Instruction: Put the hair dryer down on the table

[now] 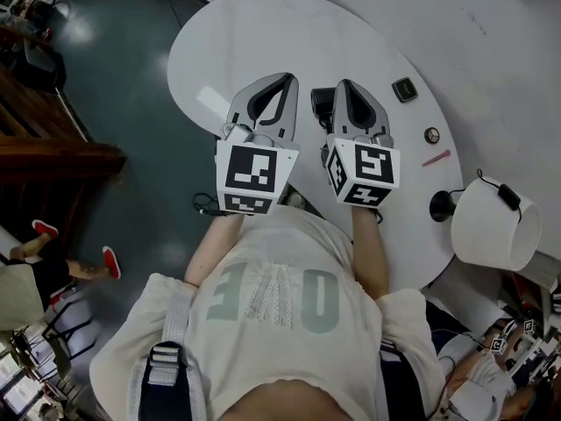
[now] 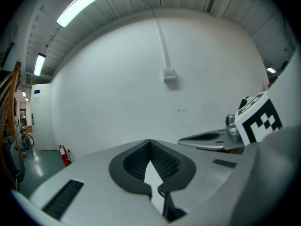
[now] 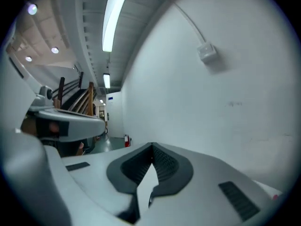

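Both grippers are held side by side over the near edge of the white oval table [image 1: 263, 42], pointing away from me. My left gripper [image 1: 285, 78] [image 2: 149, 141] is shut with nothing between its jaws. My right gripper [image 1: 344, 84] [image 3: 151, 146] is shut too and holds nothing. Between them, on the table, lies a black object [image 1: 321, 105] that may be the hair dryer; the right gripper hides most of it. Both gripper views look up at a bare white wall and show none of the table.
At the table's right lie a small dark square thing [image 1: 404, 89], a small round thing [image 1: 431, 135] and a pink pen [image 1: 436, 158]. A white lamp [image 1: 491, 224] stands at the right edge. Wooden stairs [image 1: 44, 147] are left. A person's feet in red shoes [image 1: 110, 261] are on the floor.
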`<state>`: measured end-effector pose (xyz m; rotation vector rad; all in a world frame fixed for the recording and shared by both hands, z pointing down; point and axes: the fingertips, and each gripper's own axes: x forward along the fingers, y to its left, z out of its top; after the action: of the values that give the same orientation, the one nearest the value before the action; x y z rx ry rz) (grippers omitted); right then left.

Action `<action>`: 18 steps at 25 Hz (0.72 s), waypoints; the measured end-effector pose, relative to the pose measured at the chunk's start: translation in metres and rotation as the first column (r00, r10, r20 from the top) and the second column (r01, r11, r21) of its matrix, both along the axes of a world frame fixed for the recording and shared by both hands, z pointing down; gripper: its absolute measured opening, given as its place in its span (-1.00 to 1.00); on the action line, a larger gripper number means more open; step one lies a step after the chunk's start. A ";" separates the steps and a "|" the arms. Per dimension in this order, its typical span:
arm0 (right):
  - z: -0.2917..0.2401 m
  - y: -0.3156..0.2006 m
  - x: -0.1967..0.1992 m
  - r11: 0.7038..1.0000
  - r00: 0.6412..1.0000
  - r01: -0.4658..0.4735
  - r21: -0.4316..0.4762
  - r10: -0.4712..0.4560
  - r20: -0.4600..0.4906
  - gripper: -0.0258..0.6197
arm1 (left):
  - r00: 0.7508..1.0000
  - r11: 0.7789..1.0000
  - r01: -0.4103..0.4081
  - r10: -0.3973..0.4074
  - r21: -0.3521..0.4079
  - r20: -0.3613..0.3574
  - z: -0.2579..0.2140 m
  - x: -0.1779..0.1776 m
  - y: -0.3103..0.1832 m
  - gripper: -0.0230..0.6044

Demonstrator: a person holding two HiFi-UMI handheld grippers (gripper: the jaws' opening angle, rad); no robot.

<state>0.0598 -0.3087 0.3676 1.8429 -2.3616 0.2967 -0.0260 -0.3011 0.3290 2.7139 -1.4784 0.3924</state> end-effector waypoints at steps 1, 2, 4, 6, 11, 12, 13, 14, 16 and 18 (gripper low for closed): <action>-0.014 0.004 0.001 0.999 1.000 -0.009 0.046 0.008 0.005 -0.91 | 1.000 1.000 -0.003 0.003 0.012 -0.004 -0.005 0.001 0.001 -0.91; -0.027 0.009 0.002 0.996 1.000 -0.016 0.084 0.015 0.008 -0.91 | 1.000 1.000 -0.006 0.006 0.025 -0.010 -0.010 0.002 0.002 -0.91; -0.046 0.018 0.004 0.990 1.000 -0.024 0.142 0.025 -0.004 -0.91 | 1.000 0.999 -0.011 0.012 0.048 -0.024 -0.020 0.003 0.005 -0.91; -0.057 0.027 0.005 0.984 0.999 -0.023 0.176 0.029 -0.030 -0.91 | 0.999 0.998 -0.023 0.025 0.060 -0.033 -0.026 0.005 0.009 -0.92; -0.063 0.040 0.008 0.984 0.997 -0.033 0.176 0.044 -0.058 -0.91 | 0.998 0.997 -0.045 0.047 0.071 -0.036 -0.031 0.013 0.015 -0.92; -0.063 0.041 0.009 0.985 0.997 -0.036 0.171 0.048 -0.065 -0.91 | 0.998 0.996 -0.045 0.048 0.072 -0.037 -0.032 0.013 0.016 -0.91; -0.062 0.042 0.010 0.985 0.996 -0.038 0.167 0.050 -0.068 -0.91 | 0.998 0.996 -0.045 0.048 0.073 -0.038 -0.032 0.014 0.017 -0.91; -0.062 0.043 0.011 0.985 0.997 -0.038 0.166 0.049 -0.067 -0.91 | 0.998 0.996 -0.045 0.048 0.075 -0.039 -0.032 0.014 0.018 -0.91; -0.062 0.045 0.011 0.985 0.997 -0.035 0.166 0.046 -0.063 -0.91 | 0.998 0.996 -0.043 0.046 0.076 -0.039 -0.033 0.015 0.019 -0.91; -0.062 0.046 0.011 0.986 0.997 -0.034 0.165 0.045 -0.061 -0.91 | 0.998 0.996 -0.046 0.049 0.072 -0.036 -0.032 0.016 0.020 -0.91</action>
<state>0.0709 -0.2631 0.3058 1.9395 -2.3724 0.0464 -0.0101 -0.2815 0.2974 2.7995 -1.4484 0.2941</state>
